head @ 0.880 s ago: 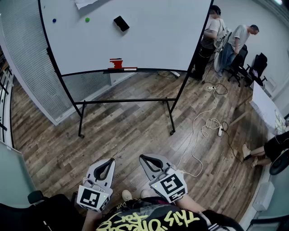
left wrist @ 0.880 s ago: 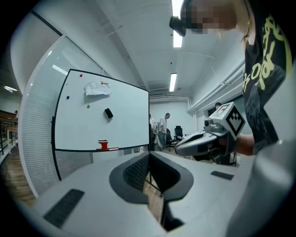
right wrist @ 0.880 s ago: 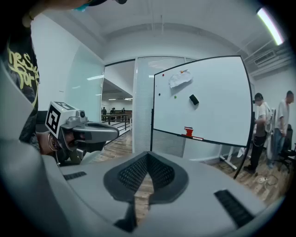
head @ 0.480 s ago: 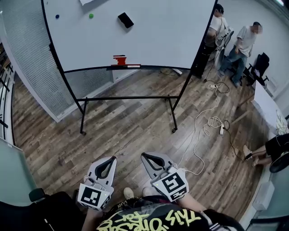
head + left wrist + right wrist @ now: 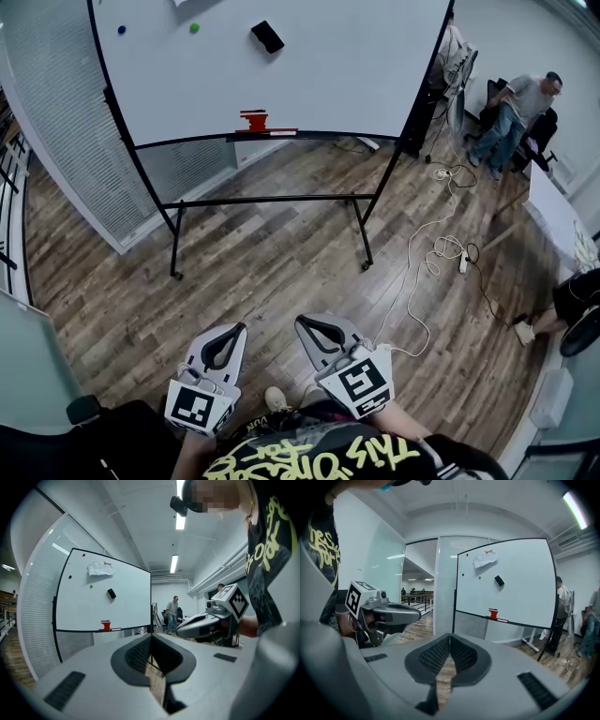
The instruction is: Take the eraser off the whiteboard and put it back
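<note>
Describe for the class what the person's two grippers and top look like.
Both the left gripper and right gripper have pale grey wedge-shaped shells, black ribbed fingers and a white cube with black square markers. The top is black with yellow lettering.

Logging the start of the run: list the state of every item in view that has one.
whiteboard: standing upright on its stand.
eraser: stuck on the whiteboard, tilted, untouched.
left gripper: shut, empty.
right gripper: shut, empty.
cable: loose, partly coiled.
</note>
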